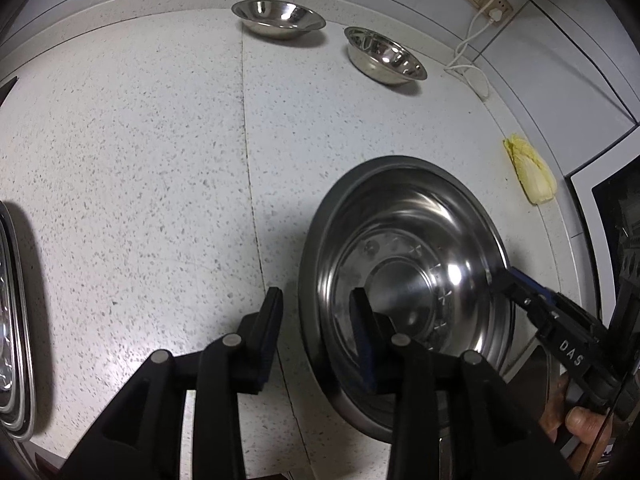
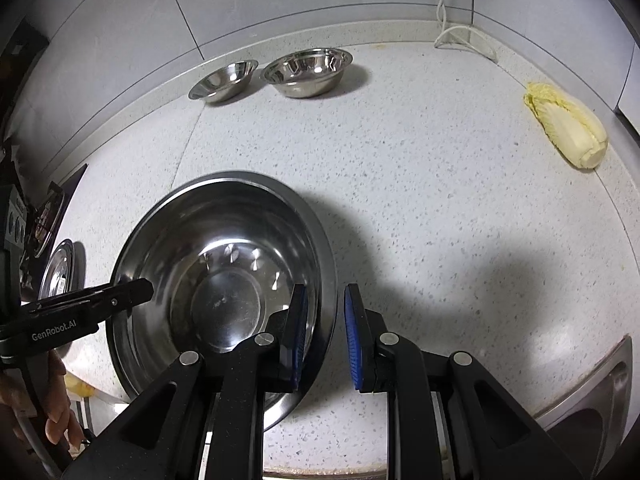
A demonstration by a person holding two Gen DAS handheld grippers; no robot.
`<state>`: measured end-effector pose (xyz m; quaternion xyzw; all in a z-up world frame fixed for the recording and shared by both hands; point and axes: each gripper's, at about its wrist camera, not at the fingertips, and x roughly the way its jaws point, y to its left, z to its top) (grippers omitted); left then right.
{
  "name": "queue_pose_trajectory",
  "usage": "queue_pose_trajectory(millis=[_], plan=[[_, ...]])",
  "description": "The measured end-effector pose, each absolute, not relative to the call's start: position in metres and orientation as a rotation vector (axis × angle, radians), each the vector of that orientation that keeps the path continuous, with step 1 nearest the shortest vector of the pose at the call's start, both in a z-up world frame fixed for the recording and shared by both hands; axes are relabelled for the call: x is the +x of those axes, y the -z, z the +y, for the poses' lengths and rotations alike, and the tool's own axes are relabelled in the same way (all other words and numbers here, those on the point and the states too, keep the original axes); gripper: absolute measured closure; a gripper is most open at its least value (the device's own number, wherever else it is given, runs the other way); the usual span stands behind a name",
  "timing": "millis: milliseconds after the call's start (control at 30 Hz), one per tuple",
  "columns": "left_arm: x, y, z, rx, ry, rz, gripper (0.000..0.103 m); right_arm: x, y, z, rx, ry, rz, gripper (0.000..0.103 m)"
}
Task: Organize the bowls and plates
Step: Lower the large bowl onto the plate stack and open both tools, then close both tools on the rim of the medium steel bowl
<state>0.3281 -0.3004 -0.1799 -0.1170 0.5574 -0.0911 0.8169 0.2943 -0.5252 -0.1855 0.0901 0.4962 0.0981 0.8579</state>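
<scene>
I see open table (image 1: 140,152) left of the big steel bowl (image 1: 404,276), which sits near the front edge. Stacked plates (image 1: 12,320) are cut off at left. My left gripper (image 1: 316,312) straddles its rim, jaws apart, while my right gripper (image 2: 326,308) clamps the opposite rim.

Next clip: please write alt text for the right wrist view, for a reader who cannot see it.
A large steel bowl sits on a speckled counter, its near rim between the fingers of the right gripper, while the left gripper reaches its far rim. Two smaller steel bowls stand by the back wall, and a cabbage lies to the right.
</scene>
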Motion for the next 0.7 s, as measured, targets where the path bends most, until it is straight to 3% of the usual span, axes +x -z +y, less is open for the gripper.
queue_pose_trajectory(millis=[200, 467, 700], plan=[[0.335, 0.173, -0.288, -0.244, 0.174, 1.185, 0.068, 0.305, 0.167, -0.527, 0.19, -0.21, 1.006, 0.086], [0.373, 0.145, -0.27, -0.307, 0.155, 1.169, 0.067, 0.352, 0.126, -0.533, 0.17, -0.234, 0.935, 0.061], [0.449, 0.119, -0.28, -0.343, 0.158, 1.128, 0.067, 0.427, 0.111, -0.54, 0.181, -0.245, 0.939, 0.058]])
